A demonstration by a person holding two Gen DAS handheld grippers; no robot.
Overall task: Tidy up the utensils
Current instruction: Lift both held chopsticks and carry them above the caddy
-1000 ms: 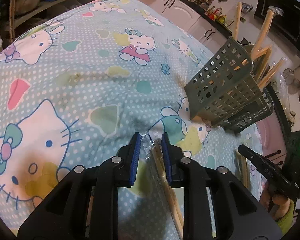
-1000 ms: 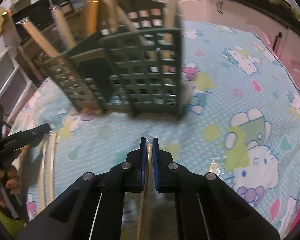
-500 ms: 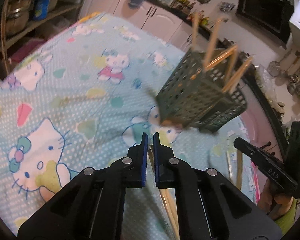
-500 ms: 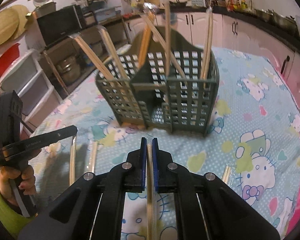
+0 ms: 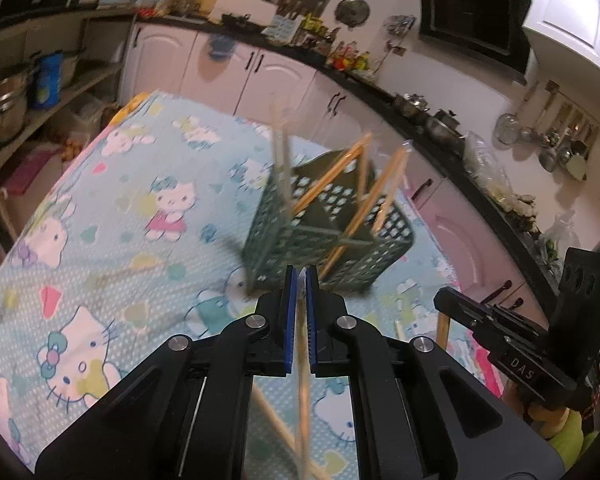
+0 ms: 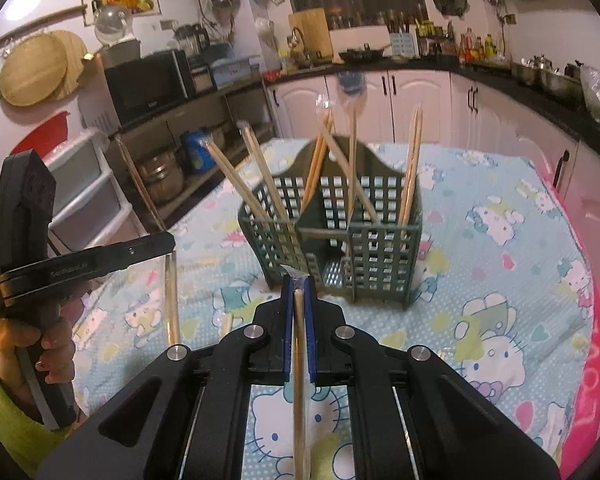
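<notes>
Each clamped on a plastic-wrapped pair of wooden chopsticks (image 6: 299,380), left gripper (image 5: 299,276) and right gripper (image 6: 299,284) face the green slotted plastic utensil caddy (image 6: 376,256) on the cartoon-print tablecloth (image 6: 500,280); tips should probably enter an open compartment steeply, clear of standing sticks.

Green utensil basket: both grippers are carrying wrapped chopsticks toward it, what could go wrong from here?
1. The green basket already holds chopsticks leaning at crossed angles; an incoming pair could snag on them.
2. The right gripper pinches its wrapped chopsticks near the top end, so the long free length may swing or slip.
3. The left gripper is close beside it; the two could collide above the basket.
</notes>
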